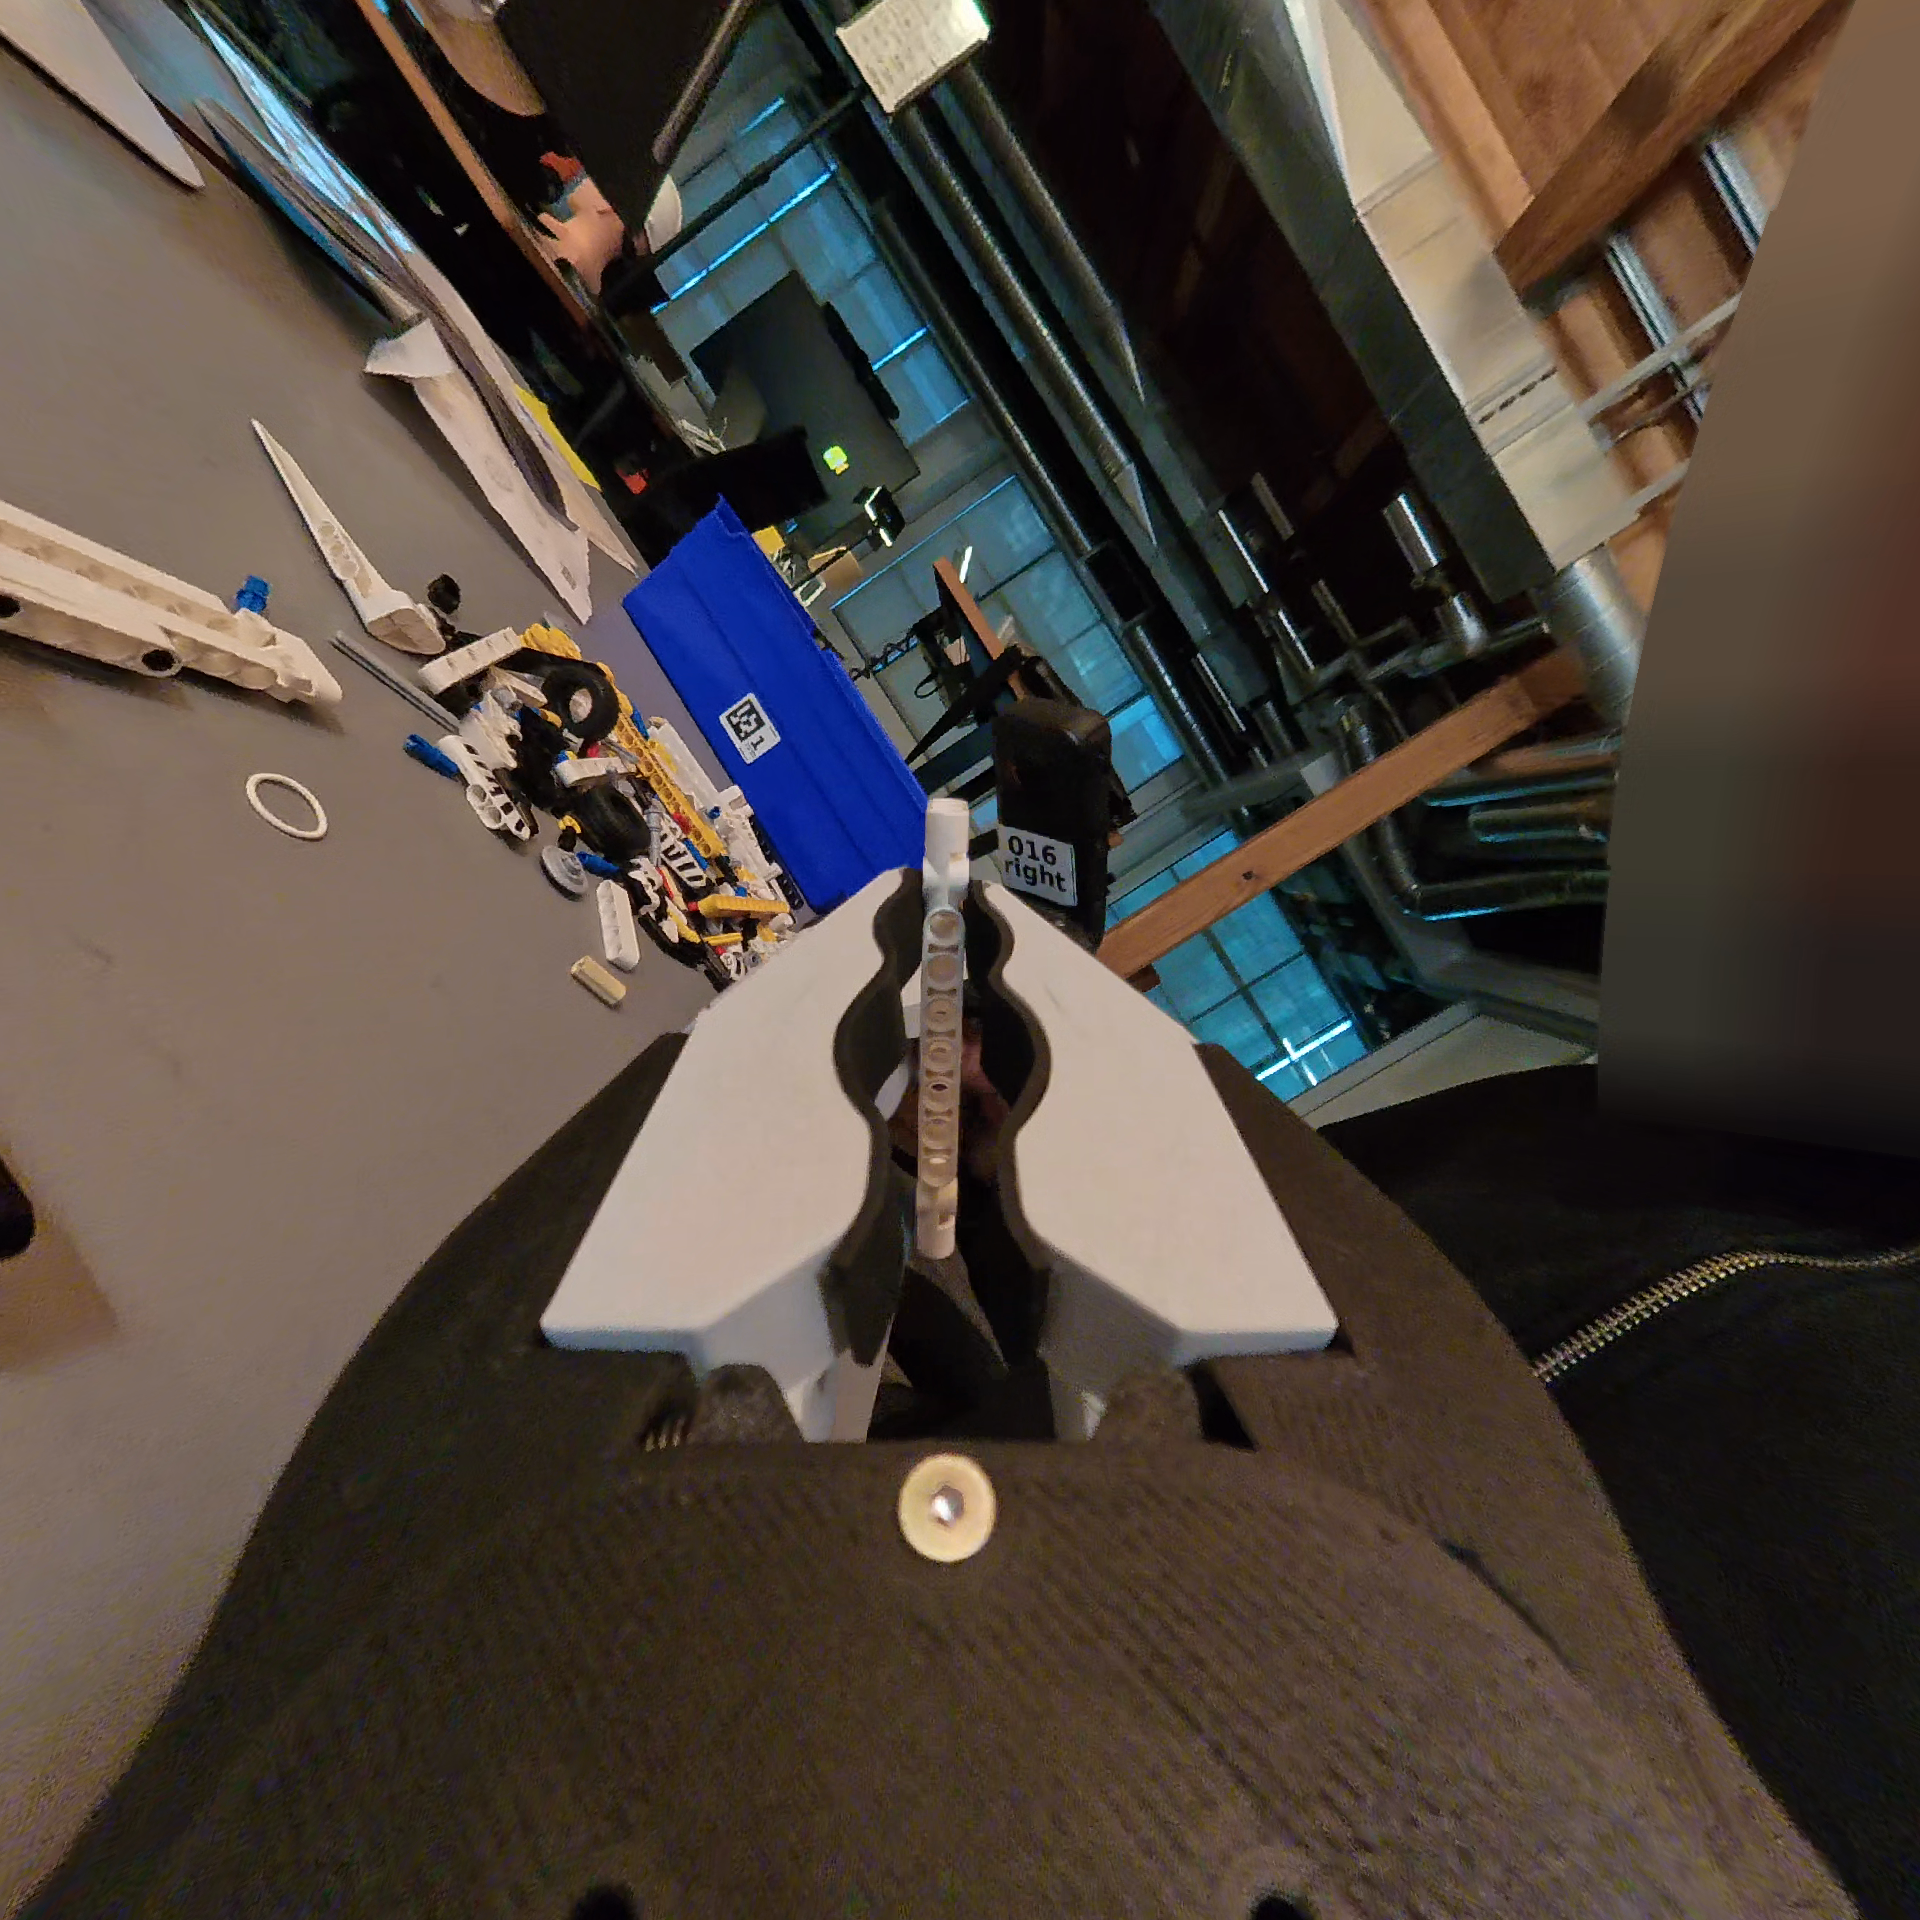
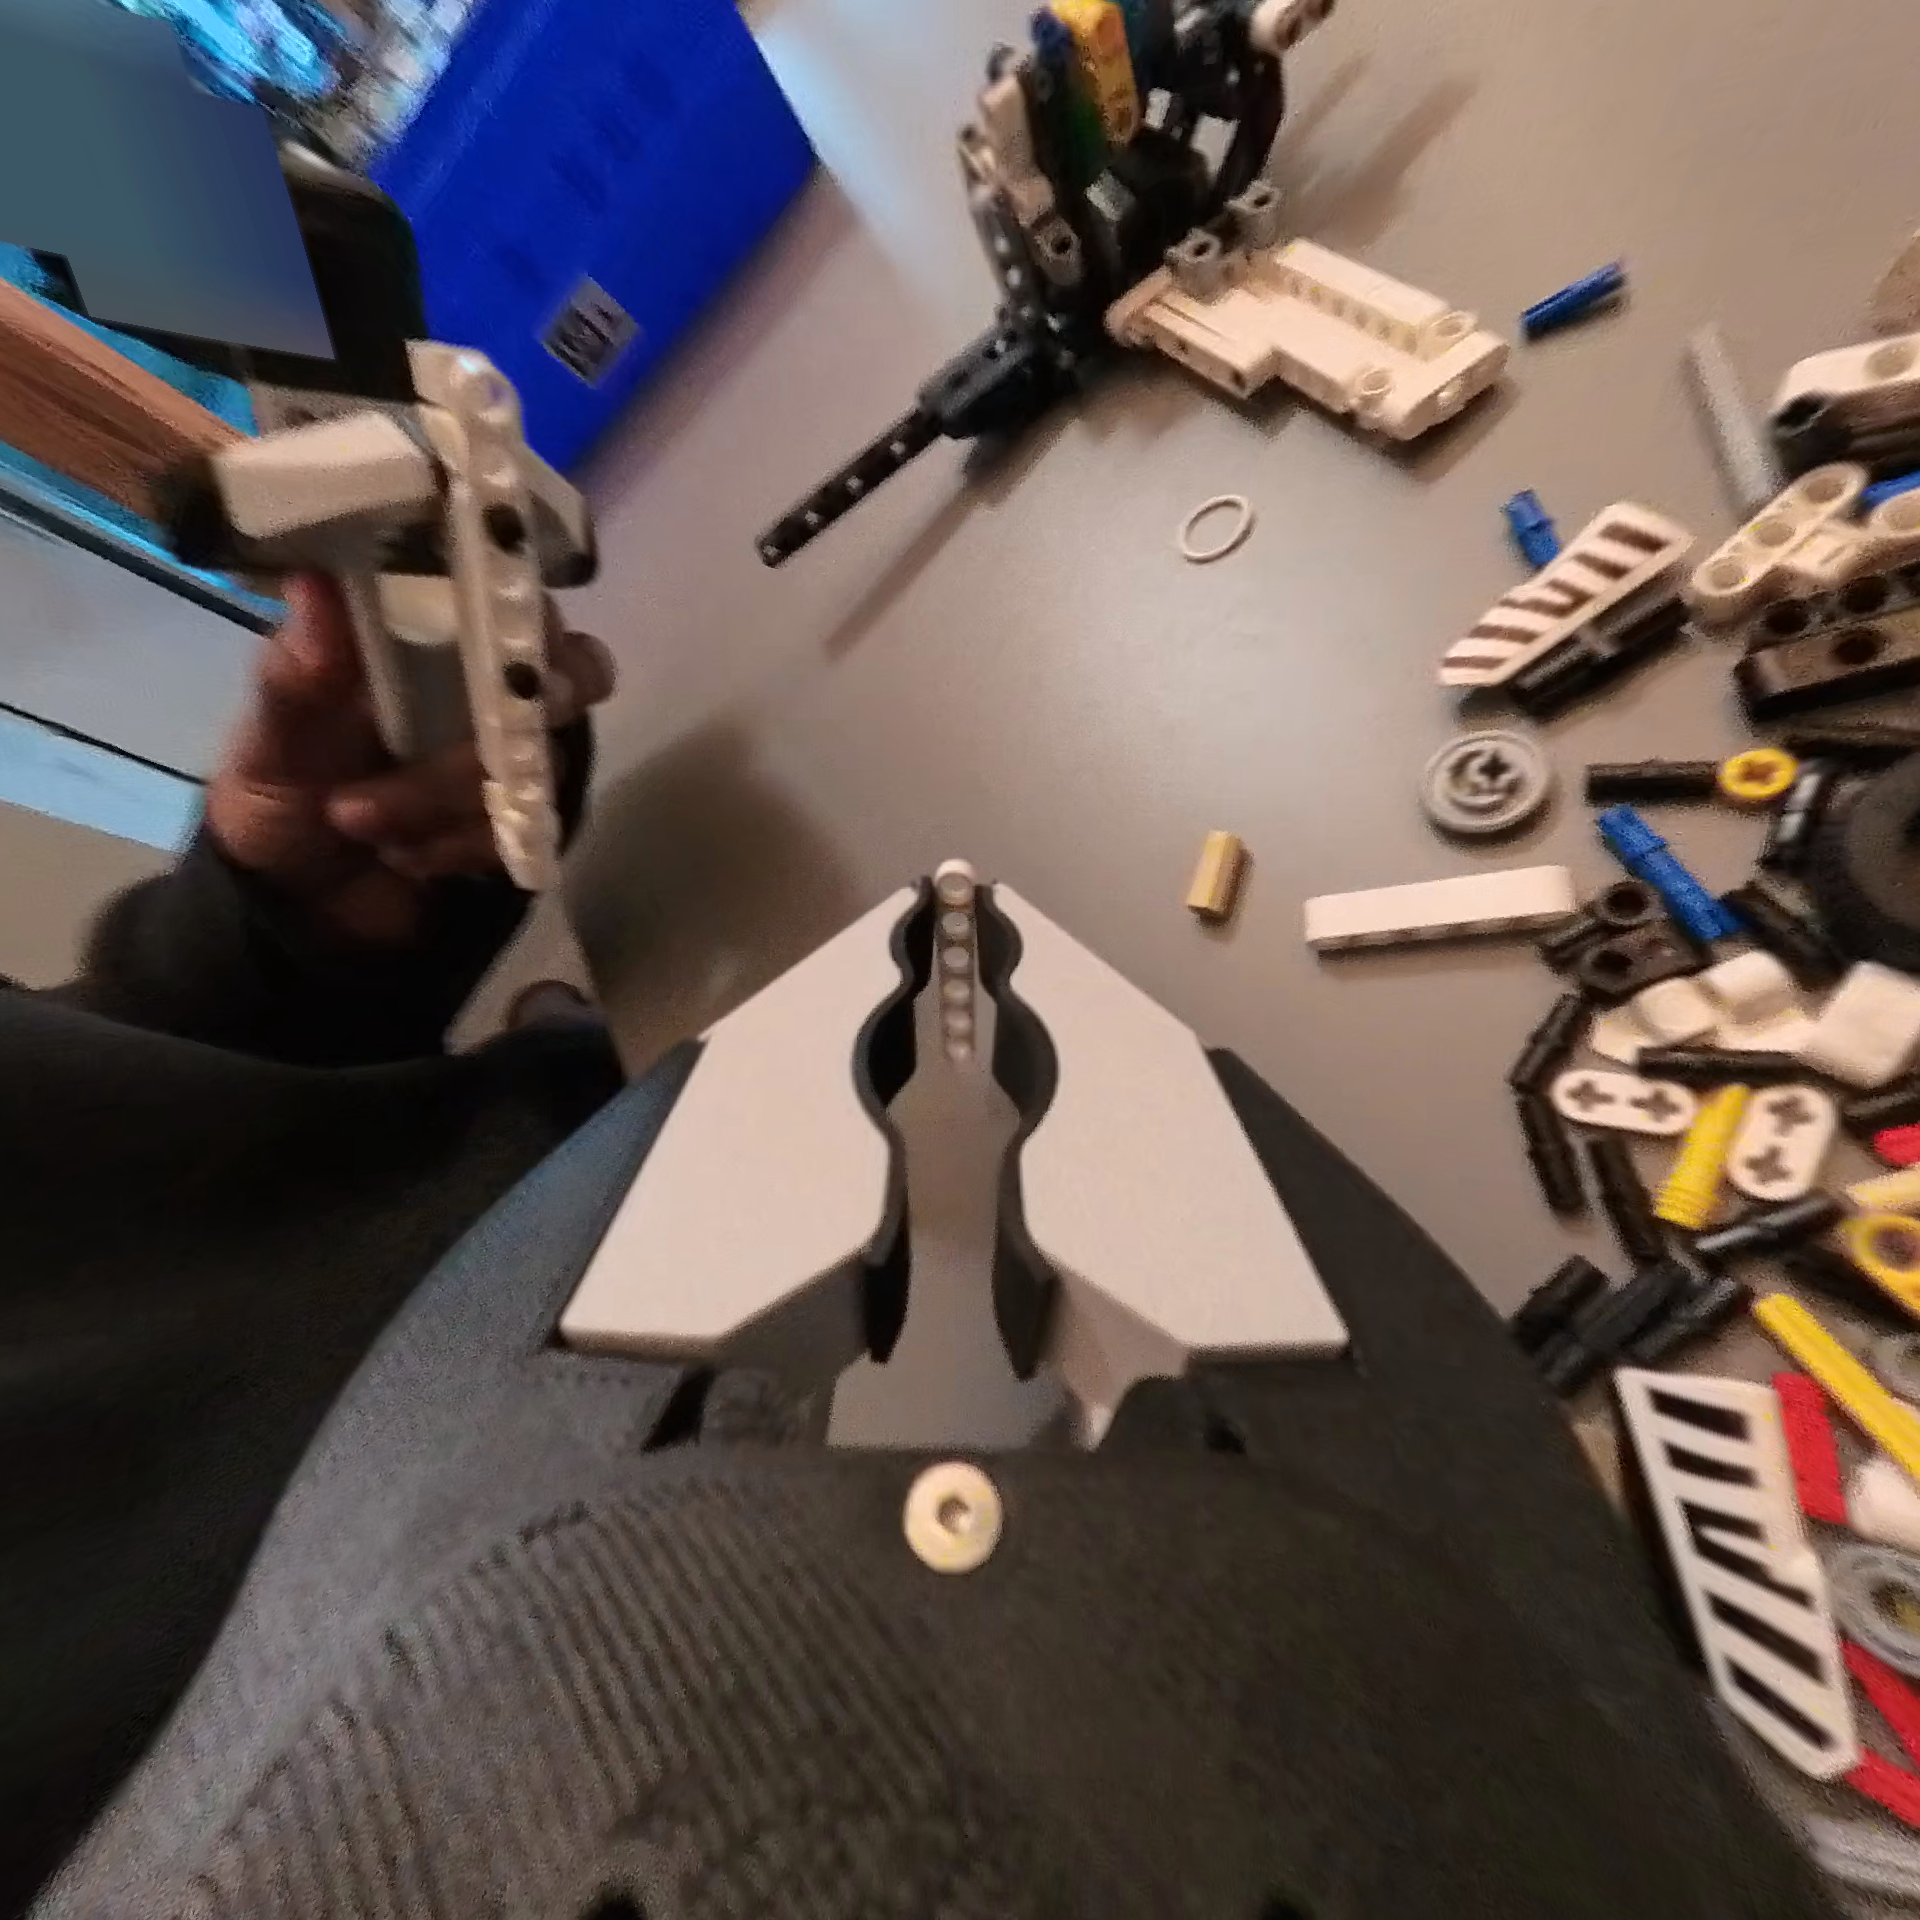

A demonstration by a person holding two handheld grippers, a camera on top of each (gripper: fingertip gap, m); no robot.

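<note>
The left gripper [image 1: 943, 902] is clamped on a long white holed beam [image 1: 940, 997], its black-lined fingertips pressing the beam's two flat sides; the beam runs lengthways between the fingers and a white connector end sticks out past the tips; it is raised clear of the grey table [image 1: 208, 1091], just beside the near corner of the blue bin [image 1: 769, 707]. The right gripper [image 2: 954, 896] is likewise closed on a short white holed beam [image 2: 956, 961], gripped near the fingertips with only its rounded end showing beyond them; it hangs over bare table, on the near side of the blue bin and well apart from it. The two grippers face one another, the right one's black body showing just beyond the left one's beam, beside the bin; a hand [image 2: 343, 790] holds the left gripper. Between the bin and the left edge of the table lies a heap of loose parts [image 1: 613, 790] in white, yellow, black and blue; farther from the bin than the heap are a white ring [image 1: 286, 805], a small tan piece [image 1: 597, 980], a pointed white panel [image 1: 332, 540] and a long white assembly [image 1: 156, 623]; a partly built model [image 2: 1122, 135] stands on the table near the bin.
</note>
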